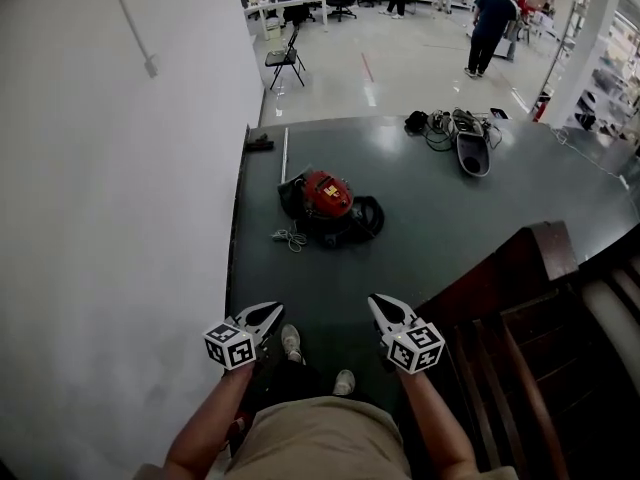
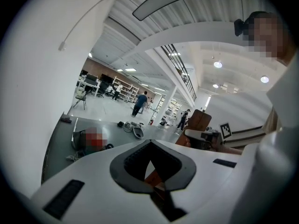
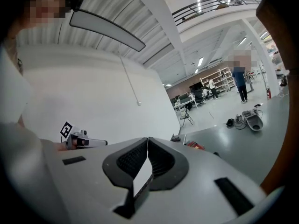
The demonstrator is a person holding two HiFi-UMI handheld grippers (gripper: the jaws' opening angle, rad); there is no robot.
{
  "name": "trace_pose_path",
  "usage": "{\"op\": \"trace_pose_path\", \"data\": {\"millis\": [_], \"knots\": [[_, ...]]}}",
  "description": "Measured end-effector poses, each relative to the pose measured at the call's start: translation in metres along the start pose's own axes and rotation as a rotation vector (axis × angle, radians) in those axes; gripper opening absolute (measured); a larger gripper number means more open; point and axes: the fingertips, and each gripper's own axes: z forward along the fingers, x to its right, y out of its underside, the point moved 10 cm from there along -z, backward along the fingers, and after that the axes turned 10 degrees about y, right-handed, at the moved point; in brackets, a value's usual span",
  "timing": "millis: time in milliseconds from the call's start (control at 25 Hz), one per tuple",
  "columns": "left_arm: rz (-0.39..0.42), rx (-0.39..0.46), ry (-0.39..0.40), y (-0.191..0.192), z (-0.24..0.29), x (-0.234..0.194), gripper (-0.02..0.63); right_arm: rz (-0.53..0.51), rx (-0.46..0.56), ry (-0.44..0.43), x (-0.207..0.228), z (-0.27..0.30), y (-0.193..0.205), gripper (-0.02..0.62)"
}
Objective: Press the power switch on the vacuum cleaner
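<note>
- White-grey left gripper: hovers low at left, jaws closed tip to tip, clamps nothing.
- Right gripper: hovers level with the left gripper, well apart from it; jaws pressed together, likewise empty.
- Shoes: stand on the dark green floor panel, between the two grippers.
- Brown wooden furniture: stands at right, just beside the right forearm.
- White wall: borders the panel along its left edge.
- Vacuum cleaner: lies on the panel ahead of both grippers, well apart from them.
  - Red canister top faces up; power switch too small to make out.
  - Black hose curls at its right side.
  - Pale cord bundle rests just beside its near left.
- Metal tube: lies beyond the vacuum cleaner, near the wall.
- Grey nozzle-shaped part and tangled cables: lie at the far right of the panel.
- Folding chair and standing person: occupy the pale floor beyond the panel.
</note>
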Motion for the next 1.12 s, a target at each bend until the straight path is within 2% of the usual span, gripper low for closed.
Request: {"op": "trace_pose_path", "data": {"millis": [280, 480, 840, 1120], "knots": [[-0.083, 0.025, -0.033, -0.017, 0.013, -0.061, 0.006, 0.029, -0.015, 0.025, 0.018, 0.045, -0.01, 0.014], [-0.11, -0.001, 0.002, -0.044, 0.051, -0.108, 0.006, 0.04, -0.035, 0.078, 0.035, 0.085, -0.028, 0.014], [-0.099, -0.015, 0.104, -0.118, 0.11, -0.199, 0.006, 0.019, -0.065, 0.161, 0.053, 0.177, -0.071, 0.014], [-0.07, -0.02, 0.13, -0.164, 0.124, -0.277, 0.006, -0.008, -0.074, 0.206, 0.058, 0.254, -0.096, 0.014]]}}
